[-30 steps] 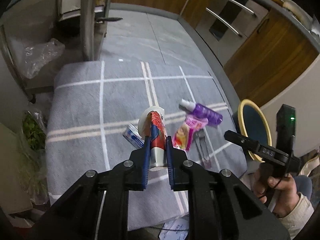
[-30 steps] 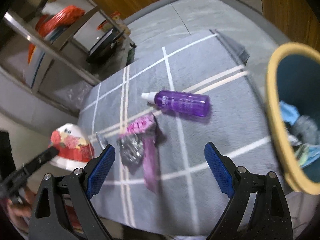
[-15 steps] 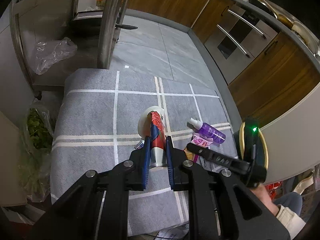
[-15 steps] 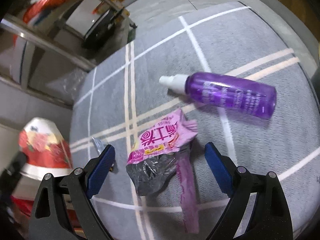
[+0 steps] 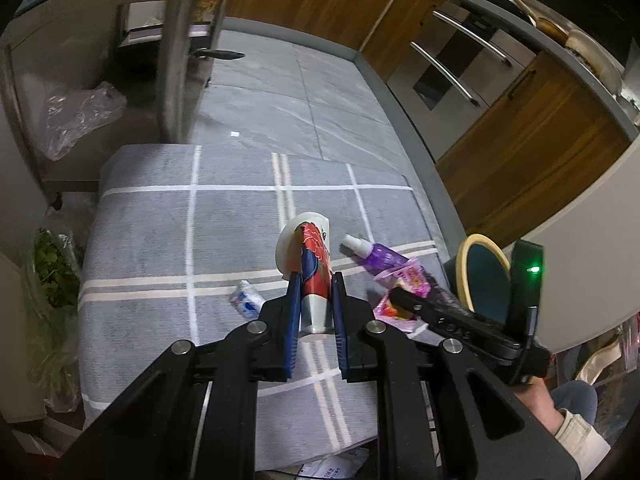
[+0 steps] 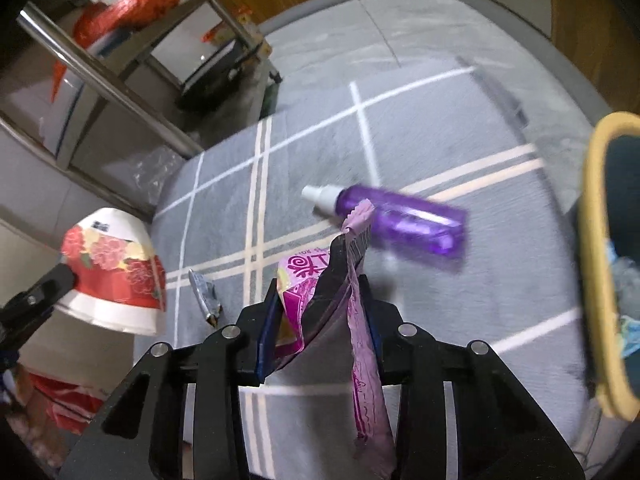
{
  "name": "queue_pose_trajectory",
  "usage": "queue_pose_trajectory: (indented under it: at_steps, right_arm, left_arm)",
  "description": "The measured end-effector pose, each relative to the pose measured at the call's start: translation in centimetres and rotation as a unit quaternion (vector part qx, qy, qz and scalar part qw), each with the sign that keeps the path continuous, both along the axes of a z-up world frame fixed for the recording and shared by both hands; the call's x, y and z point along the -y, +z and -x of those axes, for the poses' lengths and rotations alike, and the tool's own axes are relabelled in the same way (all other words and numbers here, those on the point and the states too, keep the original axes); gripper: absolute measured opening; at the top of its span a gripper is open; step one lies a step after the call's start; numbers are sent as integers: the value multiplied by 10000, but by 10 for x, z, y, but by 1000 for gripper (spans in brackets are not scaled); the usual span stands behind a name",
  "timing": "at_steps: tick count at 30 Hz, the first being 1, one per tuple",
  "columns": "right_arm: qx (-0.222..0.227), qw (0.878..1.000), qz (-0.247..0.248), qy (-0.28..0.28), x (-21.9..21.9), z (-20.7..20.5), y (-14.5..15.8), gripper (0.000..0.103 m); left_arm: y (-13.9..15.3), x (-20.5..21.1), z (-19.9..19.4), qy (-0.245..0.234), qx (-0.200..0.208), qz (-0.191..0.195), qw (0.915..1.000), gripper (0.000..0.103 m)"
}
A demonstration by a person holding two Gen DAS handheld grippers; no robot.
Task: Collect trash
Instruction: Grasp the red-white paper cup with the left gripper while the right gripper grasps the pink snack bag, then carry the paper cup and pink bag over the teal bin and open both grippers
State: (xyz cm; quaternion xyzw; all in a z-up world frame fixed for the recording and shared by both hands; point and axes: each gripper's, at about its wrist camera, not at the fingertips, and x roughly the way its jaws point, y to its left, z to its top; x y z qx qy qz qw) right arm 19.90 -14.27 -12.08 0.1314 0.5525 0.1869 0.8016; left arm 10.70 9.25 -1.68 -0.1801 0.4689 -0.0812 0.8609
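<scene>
counts: one paper cup (image 5: 311,264); one purple spray bottle (image 6: 400,218); one pink snack wrapper (image 6: 320,292); one small blue-and-white packet (image 5: 246,299); one yellow-rimmed bin (image 6: 600,264); two grippers
left gripper (image 5: 314,308): pressed narrow, pinching the flattened red floral paper cup between its blue pads; cup held above the grey checked rug (image 5: 160,248), rim pointing away from the camera
right gripper (image 6: 320,320): jaws have just been closing; the pink snack wrapper sits between them, pinched and crumpled, its silver inside showing and a torn strip hanging down over the gripper body; in the left wrist view this gripper lies low at the right, a green light on its housing, a hand (image 5: 536,404) and pale sleeve below it
task things: cup and wrapper both in the grippers; spray bottle lies on its side on the rug, white nozzle to the left, just beyond the wrapper; small packet lies on the rug just left of the left gripper
bin: stands at the rug's right edge, near the bottle; blue and grey scraps inside
around: metal shelf frame (image 6: 104,76) beyond the rug's far corner; wooden cabinets (image 5: 532,152) along the tiled floor; a clear plastic bag (image 5: 76,116) by the shelf; a bag of greens (image 5: 48,280) left of the rug
</scene>
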Motion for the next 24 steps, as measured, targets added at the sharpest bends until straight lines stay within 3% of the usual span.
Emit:
queue_pose_trajectory:
  at_steps: [12, 24]
  right_arm:
    - [729, 9966, 199, -320, 86, 36, 72, 38]
    - [1436, 9856, 502, -742, 152, 71, 118, 38]
  left_arm:
    - [15, 73, -9, -695, 123, -53, 9975, 14]
    - [30, 158, -21, -1379, 255, -29, 9901, 15]
